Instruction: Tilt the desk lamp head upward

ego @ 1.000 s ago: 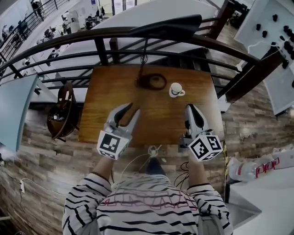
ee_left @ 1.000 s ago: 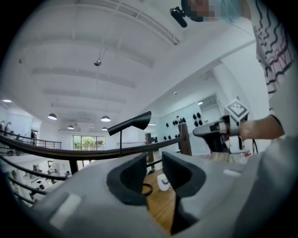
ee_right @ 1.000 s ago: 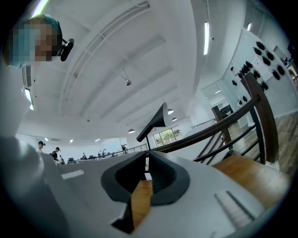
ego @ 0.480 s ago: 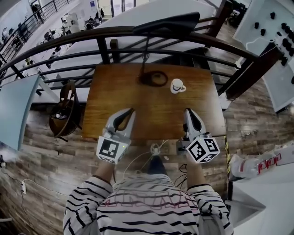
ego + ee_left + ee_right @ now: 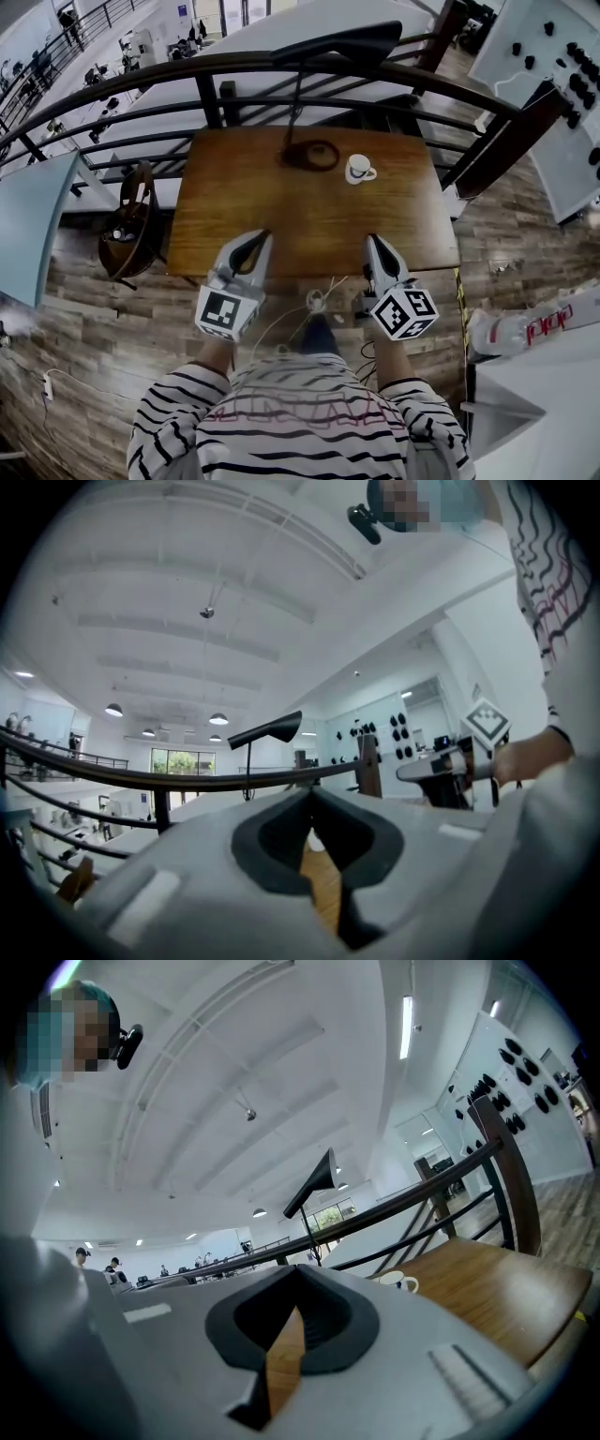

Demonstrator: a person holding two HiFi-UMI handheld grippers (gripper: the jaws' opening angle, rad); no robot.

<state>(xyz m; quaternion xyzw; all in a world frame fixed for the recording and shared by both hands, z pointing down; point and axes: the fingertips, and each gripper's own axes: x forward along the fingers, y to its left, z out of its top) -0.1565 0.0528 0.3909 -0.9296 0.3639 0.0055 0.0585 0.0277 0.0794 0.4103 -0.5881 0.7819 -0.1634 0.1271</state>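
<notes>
Left gripper [image 5: 260, 236]: jaws just drawn together, nothing between them; tips over the table's [image 5: 309, 211] near edge, left part. Right gripper [image 5: 373, 240]: clenched, empty; near edge, right part. Desk lamp [image 5: 342, 44]: base at far edge, middle; head above railing [image 5: 169, 71]. Mug [image 5: 357, 169]: just right of base.

I wear a long-sleeved white shirt [image 5: 300, 427] with black stripes. My left hand-held gripper [image 5: 263, 234] and right hand-held gripper [image 5: 371, 239] are pale grey shells with dark inner pads. Each carries a black-and-white marker cube: the left cube [image 5: 225, 312] and the right cube [image 5: 403, 312].
</notes>
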